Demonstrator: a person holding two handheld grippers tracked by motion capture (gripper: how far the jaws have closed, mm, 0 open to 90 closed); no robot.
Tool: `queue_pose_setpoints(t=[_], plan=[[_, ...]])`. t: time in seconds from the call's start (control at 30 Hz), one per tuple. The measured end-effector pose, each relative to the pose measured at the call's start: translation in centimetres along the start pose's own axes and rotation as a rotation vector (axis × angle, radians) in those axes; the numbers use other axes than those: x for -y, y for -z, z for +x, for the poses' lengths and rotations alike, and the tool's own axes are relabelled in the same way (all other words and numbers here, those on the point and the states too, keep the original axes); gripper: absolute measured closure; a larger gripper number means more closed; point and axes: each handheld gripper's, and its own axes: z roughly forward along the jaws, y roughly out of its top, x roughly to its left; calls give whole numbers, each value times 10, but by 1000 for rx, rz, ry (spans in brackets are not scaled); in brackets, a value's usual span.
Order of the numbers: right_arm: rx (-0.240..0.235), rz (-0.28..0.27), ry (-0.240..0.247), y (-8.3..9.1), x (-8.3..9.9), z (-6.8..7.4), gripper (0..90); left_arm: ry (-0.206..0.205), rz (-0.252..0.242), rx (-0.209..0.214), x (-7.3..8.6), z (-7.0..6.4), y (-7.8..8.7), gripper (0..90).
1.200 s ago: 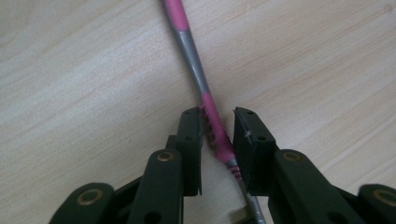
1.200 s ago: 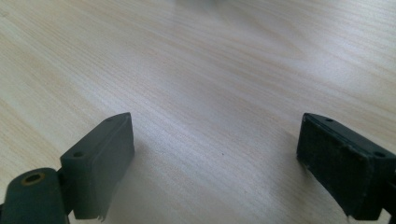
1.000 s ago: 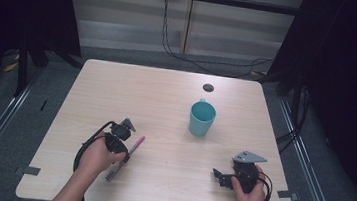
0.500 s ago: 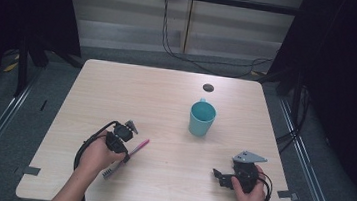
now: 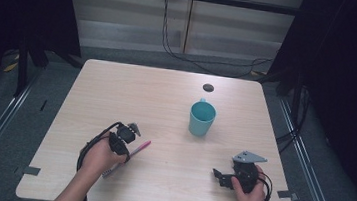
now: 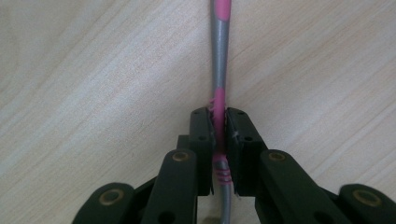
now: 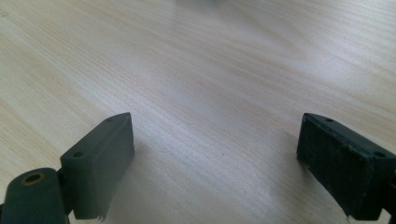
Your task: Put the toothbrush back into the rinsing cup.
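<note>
A slim pink and grey toothbrush lies slantwise on the pale wooden table, near its front left. My left gripper is down on it. In the left gripper view the two black jaws of that gripper are shut on the ribbed pink part of the toothbrush, which runs on away from them over the wood. A teal cup stands upright right of the table's middle. My right gripper rests near the front right, open, with bare wood between its jaws.
A small dark round spot sits on the table behind the cup. Cables trail from both grippers. Dark floor and black frame posts surround the table on every side.
My left gripper has edged slightly right and nearer the front edge, settling over the toothbrush. The toothbrush, cup and right gripper have stayed put.
</note>
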Motion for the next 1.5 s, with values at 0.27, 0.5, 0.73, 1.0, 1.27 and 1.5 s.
queue_pose_setpoints(t=[0.27, 0.5, 0.73, 1.0, 1.27, 1.5], plan=[[0, 0, 0, 0, 0, 0, 107, 5, -2, 12, 2, 2, 1, 819], [-3, 1, -1, 0, 0, 0, 103, -6, -15, 26, 1, 4, 13, 819], [-16, 1, 13, -1, -1, -2, 102, -19, -23, 58, -2, 2, 20, 819], [-54, 27, 55, -1, -5, 1, 128, -48, -17, 78, -8, -4, 18, 818], [-73, 98, 173, -2, -24, 8, 162, -75, 4, 73, -17, -8, 15, 819], [-137, 126, 280, -6, -50, 24, 210, -100, -11, 71, -27, -14, 17, 818]])
